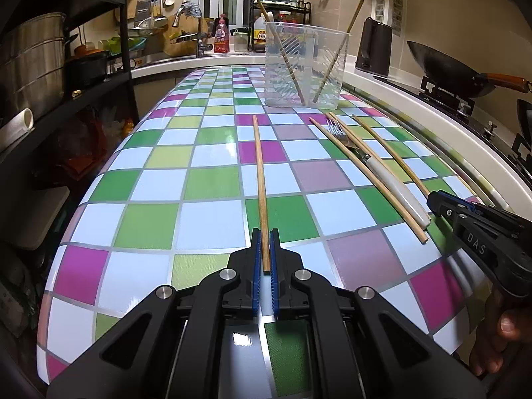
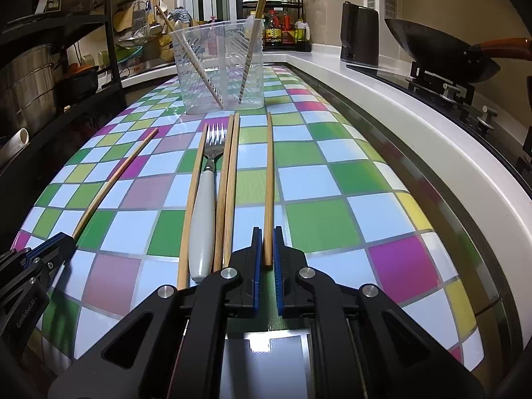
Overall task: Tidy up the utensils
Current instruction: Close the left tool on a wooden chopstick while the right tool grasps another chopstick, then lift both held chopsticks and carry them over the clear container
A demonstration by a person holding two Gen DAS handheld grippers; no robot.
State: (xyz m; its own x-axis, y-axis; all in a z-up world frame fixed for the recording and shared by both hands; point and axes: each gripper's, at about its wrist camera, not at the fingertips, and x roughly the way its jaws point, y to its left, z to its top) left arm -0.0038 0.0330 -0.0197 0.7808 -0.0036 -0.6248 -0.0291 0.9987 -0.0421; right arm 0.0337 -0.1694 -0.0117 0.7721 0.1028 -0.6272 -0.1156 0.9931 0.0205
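Note:
My left gripper is shut on the near end of a lone wooden chopstick lying on the checkered table. My right gripper is shut on the near end of another chopstick. Beside it lie a white-handled fork and three more chopsticks. A clear plastic utensil holder stands at the far end with chopsticks leaning inside; it also shows in the left wrist view. The left gripper shows in the right wrist view, the right gripper in the left wrist view.
A white counter ledge runs along the table's right side, with a wok on a stove and a black kettle. A dark shelf with pots stands left. A sink area lies beyond.

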